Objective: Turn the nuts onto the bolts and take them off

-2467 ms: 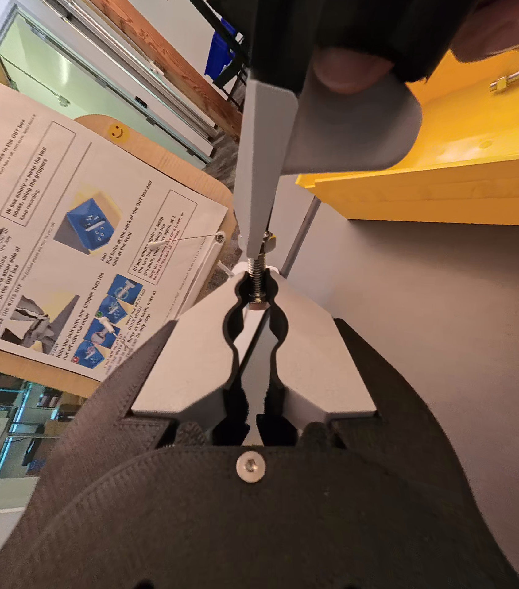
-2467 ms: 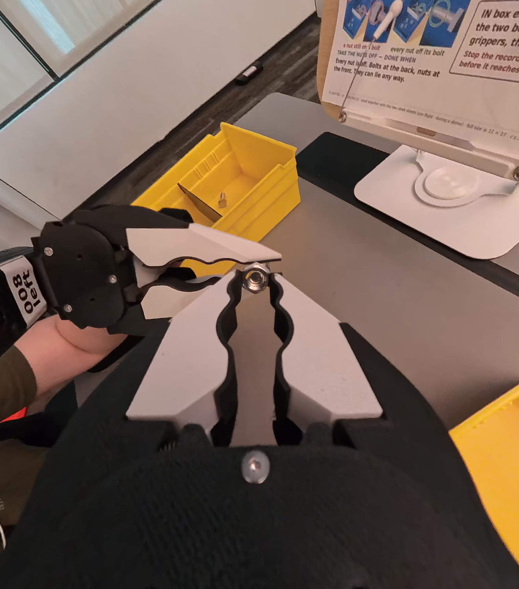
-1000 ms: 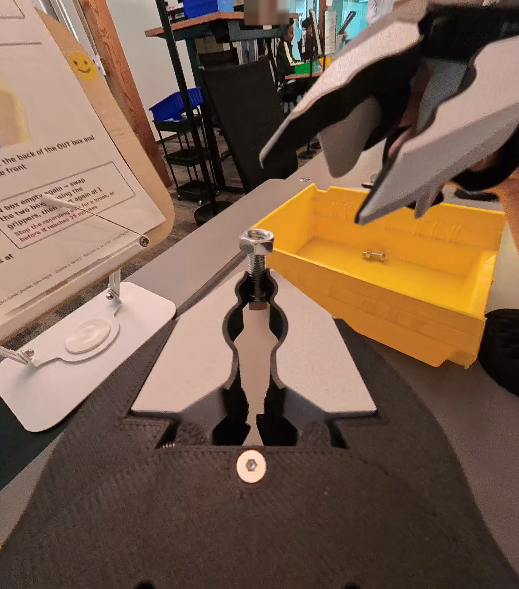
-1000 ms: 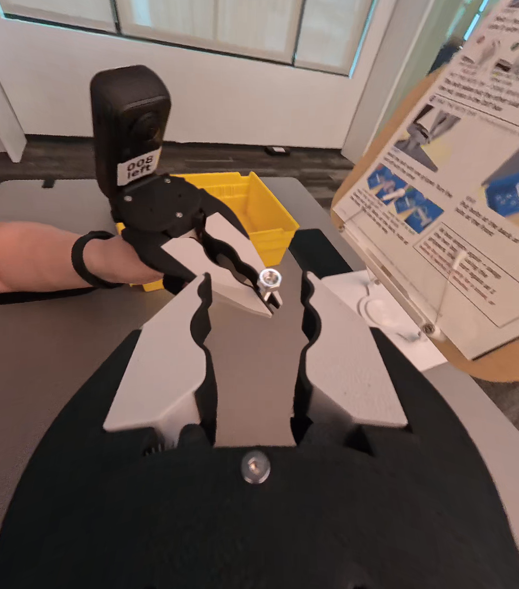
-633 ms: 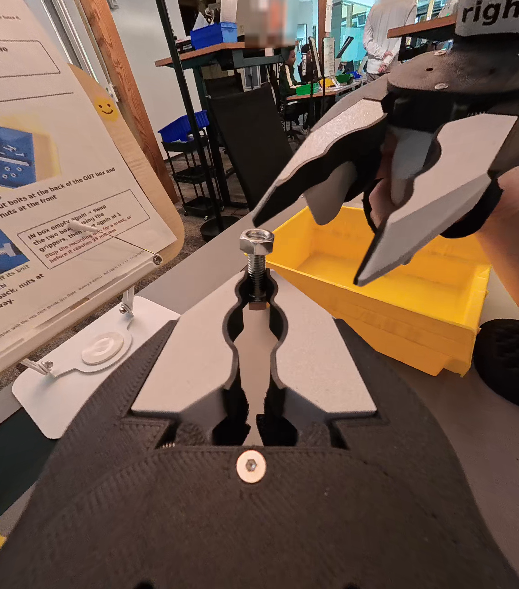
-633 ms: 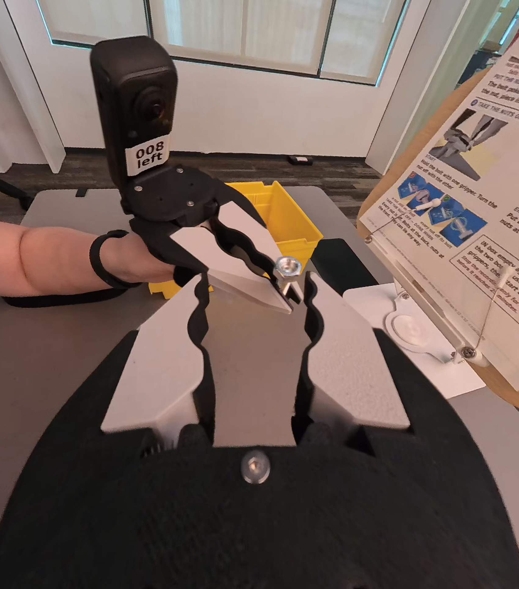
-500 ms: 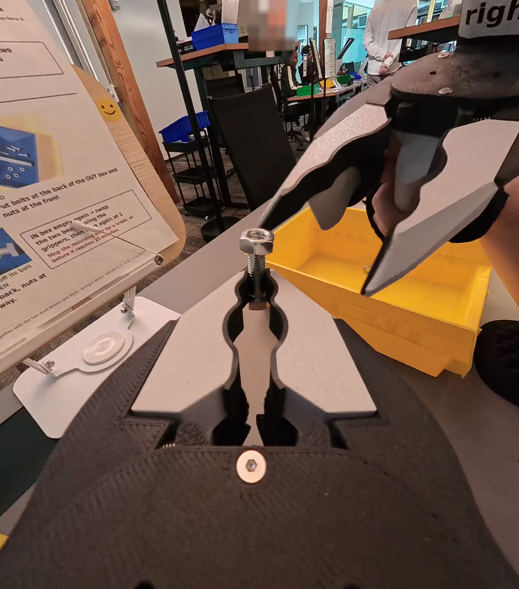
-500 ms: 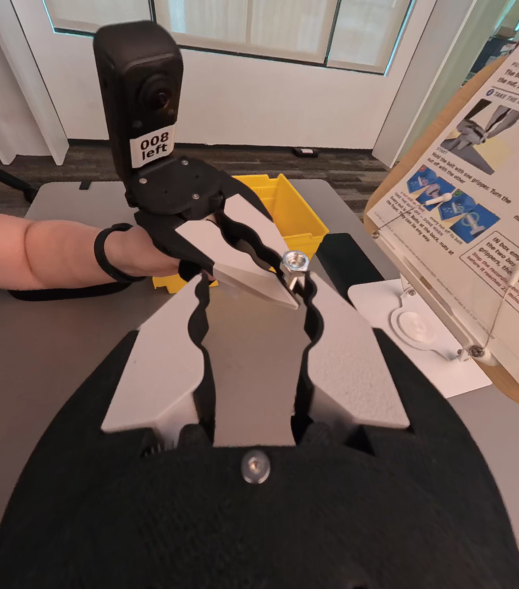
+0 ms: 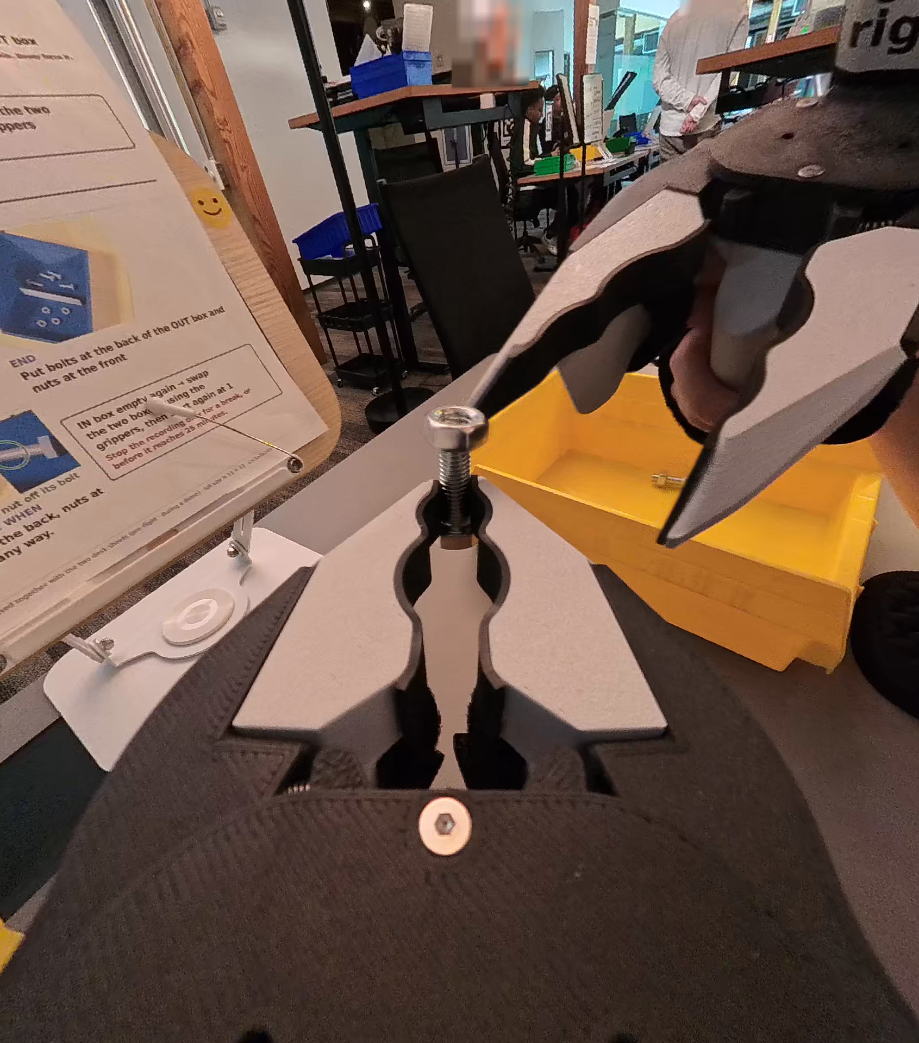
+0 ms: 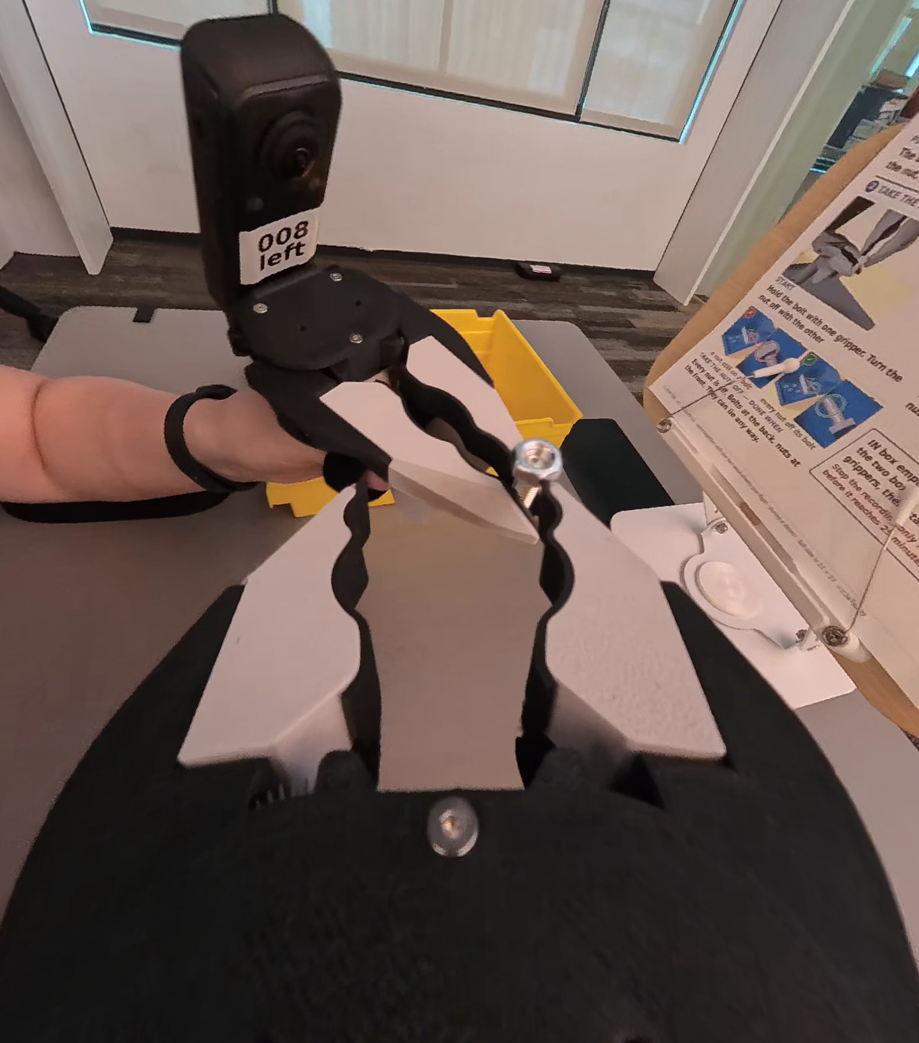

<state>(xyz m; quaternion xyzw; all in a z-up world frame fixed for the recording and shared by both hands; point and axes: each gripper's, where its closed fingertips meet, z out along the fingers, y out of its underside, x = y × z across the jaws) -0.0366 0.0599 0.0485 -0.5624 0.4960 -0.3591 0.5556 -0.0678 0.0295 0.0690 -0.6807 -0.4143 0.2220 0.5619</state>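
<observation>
- The left hand-held gripper (image 9: 454,511) clamped a bolt (image 9: 454,485) upright, nut (image 9: 456,428) on top.
- The right hand-held gripper (image 10: 448,496) gaped wide and empty, one fingertip just beside the nut.

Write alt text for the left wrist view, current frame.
The left gripper, shut on an upright bolt with a nut at its top, faces the open right gripper reaching in from the upper right. Behind sit a yellow bin and an instruction sheet on a stand.
</observation>
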